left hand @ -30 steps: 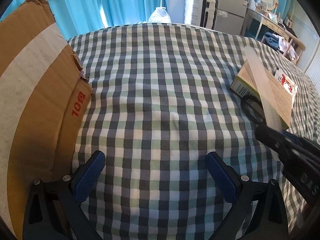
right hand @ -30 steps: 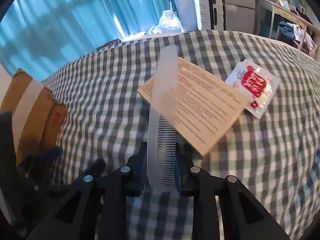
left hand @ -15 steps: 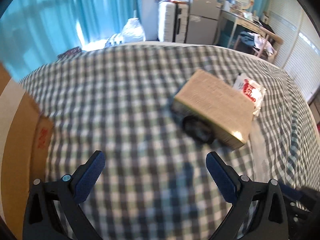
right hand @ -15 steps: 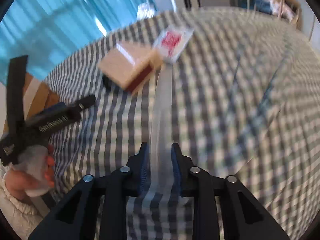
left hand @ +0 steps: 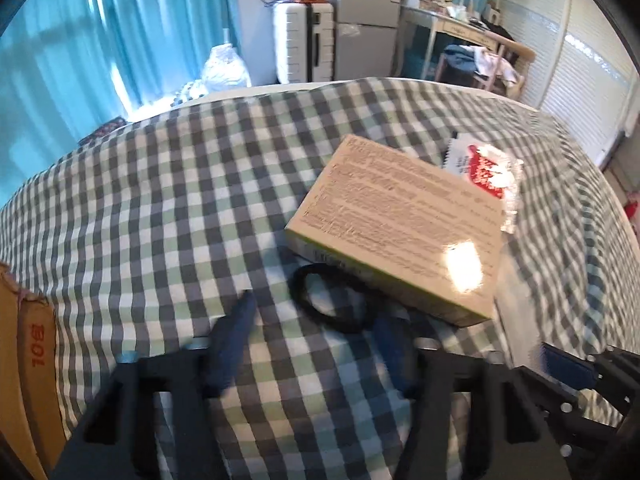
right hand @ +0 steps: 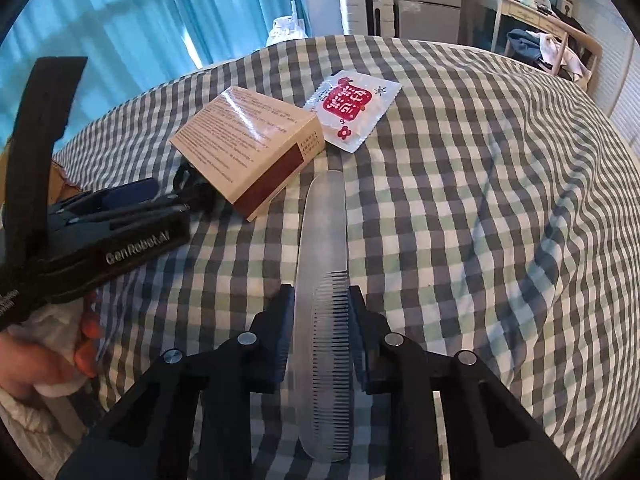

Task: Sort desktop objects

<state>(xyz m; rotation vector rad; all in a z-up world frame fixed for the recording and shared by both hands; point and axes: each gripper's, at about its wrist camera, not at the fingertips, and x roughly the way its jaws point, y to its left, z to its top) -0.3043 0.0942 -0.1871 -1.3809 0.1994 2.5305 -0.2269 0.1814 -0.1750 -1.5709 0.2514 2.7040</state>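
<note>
While the tan box (right hand: 248,148), red-printed sachet (right hand: 352,110) and black hair tie (left hand: 328,300) lie unsorted on the checked bedcover (right hand: 480,208), little looks finished. The right hand-held gripper (right hand: 322,320) is closing on a clear comb (right hand: 324,280). The left hand-held gripper (left hand: 312,344) is closing just short of the hair tie, with nothing between its jaws.

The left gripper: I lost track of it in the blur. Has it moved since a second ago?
Yes. The left gripper moved away from the brown cardboard carton toward the tan printed box, jaws closing around a black hair tie.
</note>
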